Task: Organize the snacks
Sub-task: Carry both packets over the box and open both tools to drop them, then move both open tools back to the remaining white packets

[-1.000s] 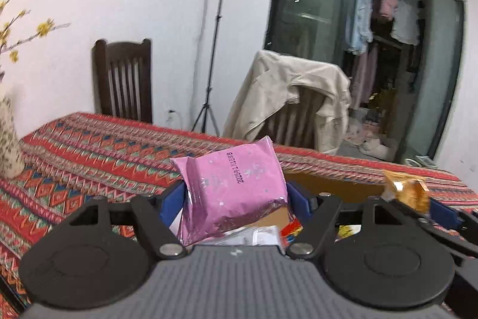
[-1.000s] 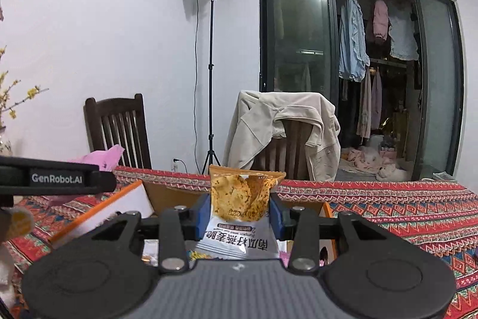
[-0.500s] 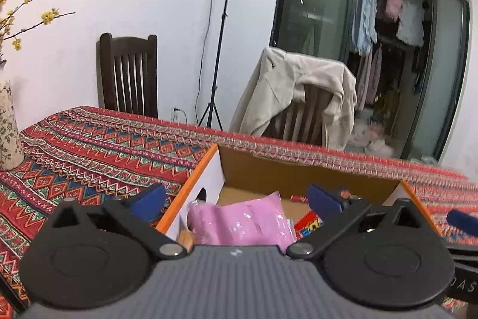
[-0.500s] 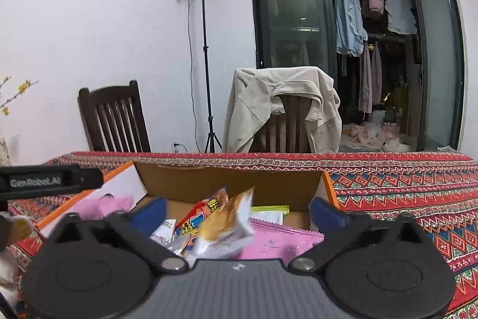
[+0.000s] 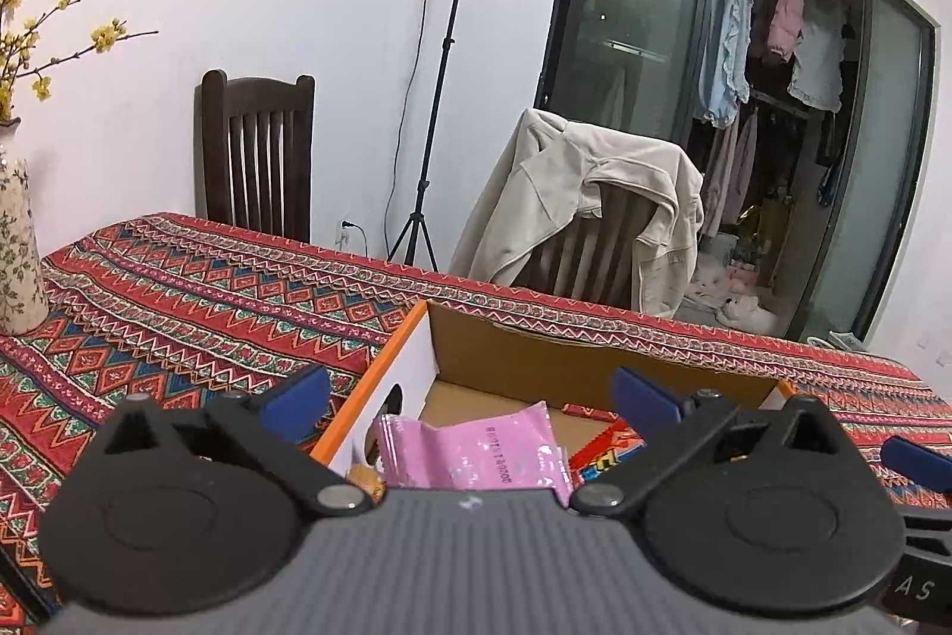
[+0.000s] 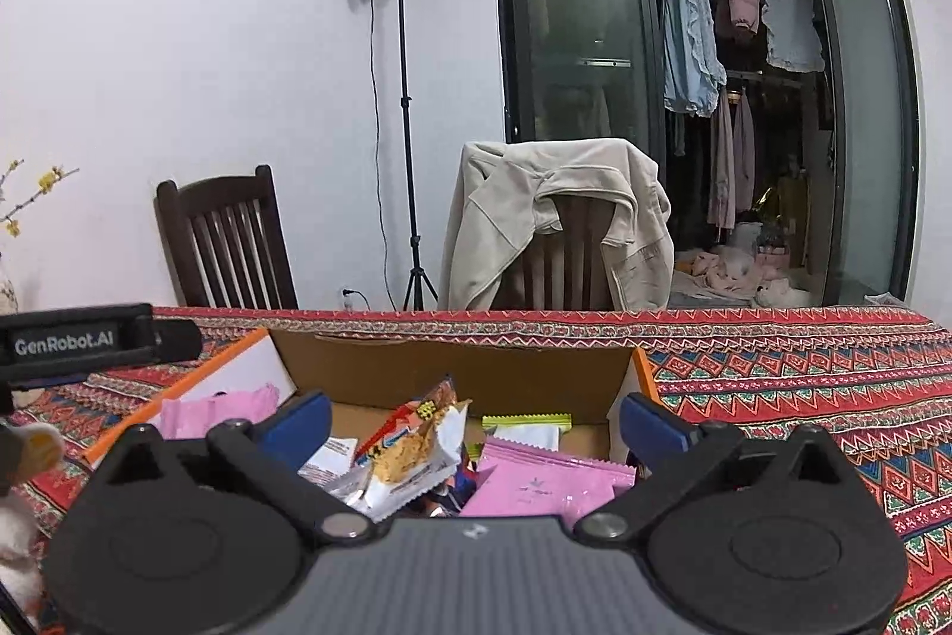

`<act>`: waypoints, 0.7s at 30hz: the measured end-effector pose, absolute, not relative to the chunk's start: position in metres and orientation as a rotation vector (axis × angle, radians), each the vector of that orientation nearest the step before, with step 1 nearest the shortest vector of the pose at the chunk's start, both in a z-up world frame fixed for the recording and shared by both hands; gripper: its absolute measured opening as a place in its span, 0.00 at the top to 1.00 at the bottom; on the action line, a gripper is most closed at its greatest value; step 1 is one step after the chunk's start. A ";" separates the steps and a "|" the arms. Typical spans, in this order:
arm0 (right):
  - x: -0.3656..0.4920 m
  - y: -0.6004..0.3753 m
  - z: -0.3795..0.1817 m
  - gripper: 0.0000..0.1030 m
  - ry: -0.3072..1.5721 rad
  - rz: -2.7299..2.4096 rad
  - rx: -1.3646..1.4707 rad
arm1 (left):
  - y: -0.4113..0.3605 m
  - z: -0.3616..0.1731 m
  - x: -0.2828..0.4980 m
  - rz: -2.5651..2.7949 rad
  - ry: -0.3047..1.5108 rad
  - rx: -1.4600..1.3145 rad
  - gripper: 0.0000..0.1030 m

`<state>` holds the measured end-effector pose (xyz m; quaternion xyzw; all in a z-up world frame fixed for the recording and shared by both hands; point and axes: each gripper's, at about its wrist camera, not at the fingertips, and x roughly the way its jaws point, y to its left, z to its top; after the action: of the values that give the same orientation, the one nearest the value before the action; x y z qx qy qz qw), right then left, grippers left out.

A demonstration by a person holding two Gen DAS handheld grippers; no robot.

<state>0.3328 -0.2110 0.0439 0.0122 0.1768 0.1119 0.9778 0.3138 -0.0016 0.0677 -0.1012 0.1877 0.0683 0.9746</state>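
Observation:
An open cardboard box (image 5: 535, 343) (image 6: 452, 361) with orange edges stands on the patterned tablecloth. Over its left end my left gripper (image 5: 470, 400) stands open, nothing between its blue fingertips (image 5: 297, 397). Below it a pink snack packet (image 5: 476, 450) lies in the box. My right gripper (image 6: 473, 424) is open too, above the box's middle. Under it an orange-and-white snack packet (image 6: 410, 456) rests on several other packets, with a second pink packet (image 6: 547, 480) beside it. The first pink packet (image 6: 220, 412) shows at the box's left end.
A floral vase (image 5: 18, 242) with yellow blossoms stands at the table's left. Behind the table are a dark wooden chair (image 5: 256, 159), a light stand (image 5: 440, 87) and a chair draped with a beige jacket (image 5: 583, 212). The left gripper's body (image 6: 89, 337) juts in from the left.
Both grippers opened wide. The pink packet dropped from the left one and the orange-and-white packet from the right one; both now lie in the box.

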 end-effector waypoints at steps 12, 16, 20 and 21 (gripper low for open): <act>0.292 -0.208 0.070 0.00 0.362 0.250 -0.048 | 0.002 0.097 0.281 0.121 0.445 -0.190 0.00; 0.273 -0.213 0.070 0.00 0.390 0.265 -0.061 | 0.005 0.091 0.265 0.101 0.488 -0.159 0.00; 0.254 -0.215 0.061 0.00 0.432 0.280 -0.083 | 0.010 0.074 0.246 0.095 0.530 -0.133 0.00; 0.249 -0.216 0.057 0.00 0.447 0.281 -0.090 | 0.012 0.069 0.242 0.092 0.545 -0.136 0.00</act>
<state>0.2494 -0.2156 0.0566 -0.0443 0.2206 0.1386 0.9644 0.2421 0.0124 0.0689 -0.0673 0.2690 0.0456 0.9597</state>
